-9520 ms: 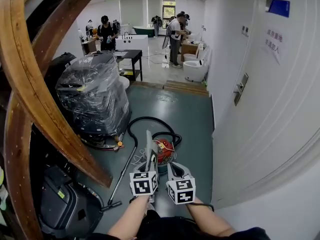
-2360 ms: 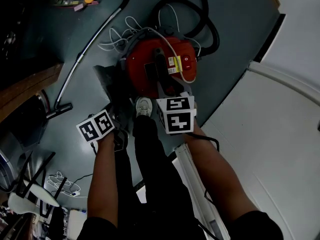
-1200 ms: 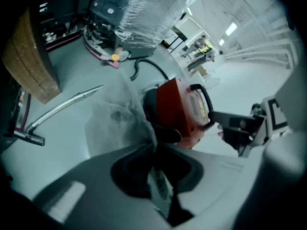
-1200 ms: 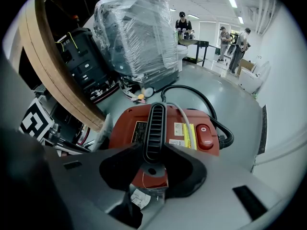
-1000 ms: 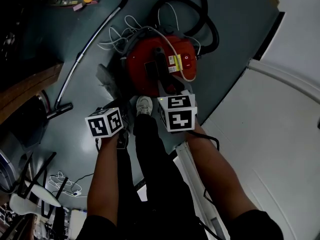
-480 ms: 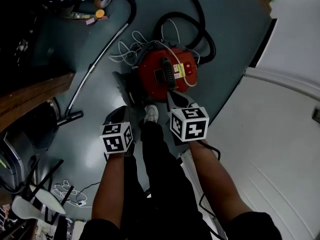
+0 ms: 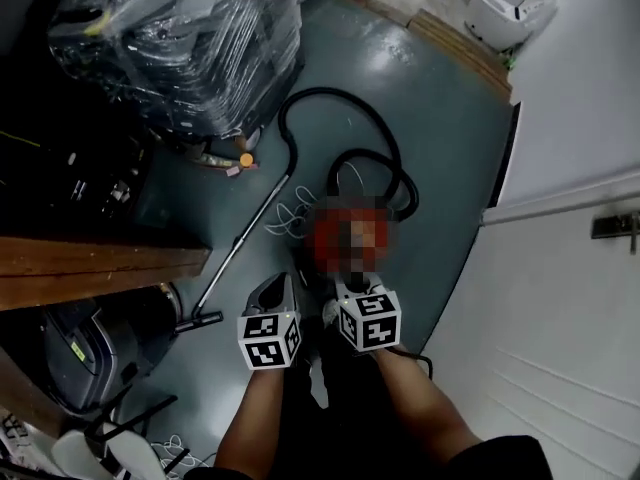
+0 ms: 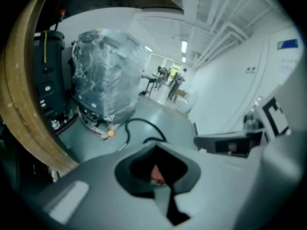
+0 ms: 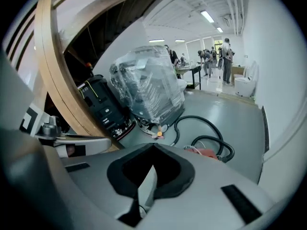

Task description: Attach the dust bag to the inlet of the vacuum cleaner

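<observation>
Grey floor carries the vacuum (image 9: 207,153); near it, left gripper (image 7: 283,286) and right gripper (image 7: 345,290), fingers pressed together, empty; attaching looks finished; next, merely withdraw.

Red vacuum cleaner (image 9: 207,153) with black hose (image 7: 340,133) on dull grey-green floor (image 7: 440,158), beside white wall (image 7: 580,88), brown wooden beam (image 7: 90,268), dark machine (image 7: 190,38) under clear glossy wrap, and grey left tongs (image 7: 283,282) and right tongs (image 7: 348,293) topped with black-and-white square-patterned cubes.
</observation>
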Available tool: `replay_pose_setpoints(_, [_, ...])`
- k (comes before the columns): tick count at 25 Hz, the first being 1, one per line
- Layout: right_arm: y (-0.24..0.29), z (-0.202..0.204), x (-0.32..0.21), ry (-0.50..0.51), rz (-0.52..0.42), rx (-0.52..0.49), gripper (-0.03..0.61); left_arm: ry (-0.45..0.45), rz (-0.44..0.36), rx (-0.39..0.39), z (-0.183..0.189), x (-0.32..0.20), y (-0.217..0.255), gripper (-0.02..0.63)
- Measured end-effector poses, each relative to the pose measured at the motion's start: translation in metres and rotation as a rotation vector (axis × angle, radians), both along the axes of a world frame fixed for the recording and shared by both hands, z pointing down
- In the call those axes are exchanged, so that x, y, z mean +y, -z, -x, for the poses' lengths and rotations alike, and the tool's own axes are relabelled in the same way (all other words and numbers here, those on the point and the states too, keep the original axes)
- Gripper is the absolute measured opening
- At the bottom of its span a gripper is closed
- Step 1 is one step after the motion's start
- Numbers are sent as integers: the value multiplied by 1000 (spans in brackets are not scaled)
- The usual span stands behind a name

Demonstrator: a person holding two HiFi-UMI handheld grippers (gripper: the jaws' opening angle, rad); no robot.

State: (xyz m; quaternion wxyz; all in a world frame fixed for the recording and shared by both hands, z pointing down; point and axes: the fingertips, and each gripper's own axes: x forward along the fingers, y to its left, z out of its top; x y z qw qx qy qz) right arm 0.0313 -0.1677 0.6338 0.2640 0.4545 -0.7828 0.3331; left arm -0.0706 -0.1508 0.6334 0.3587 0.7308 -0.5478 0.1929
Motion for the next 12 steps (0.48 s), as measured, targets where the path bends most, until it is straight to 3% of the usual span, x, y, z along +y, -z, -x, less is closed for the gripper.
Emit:
replay_pose_setpoints(5, [104, -4, -2, -51, -140, -21, -2, 7, -108, -1, -9, -13, 106, -3])
replay_pose_setpoints(12, [276, 4, -53, -66, -474, -81, -2, 18, -337, -38, -8, -66, 258, -3])
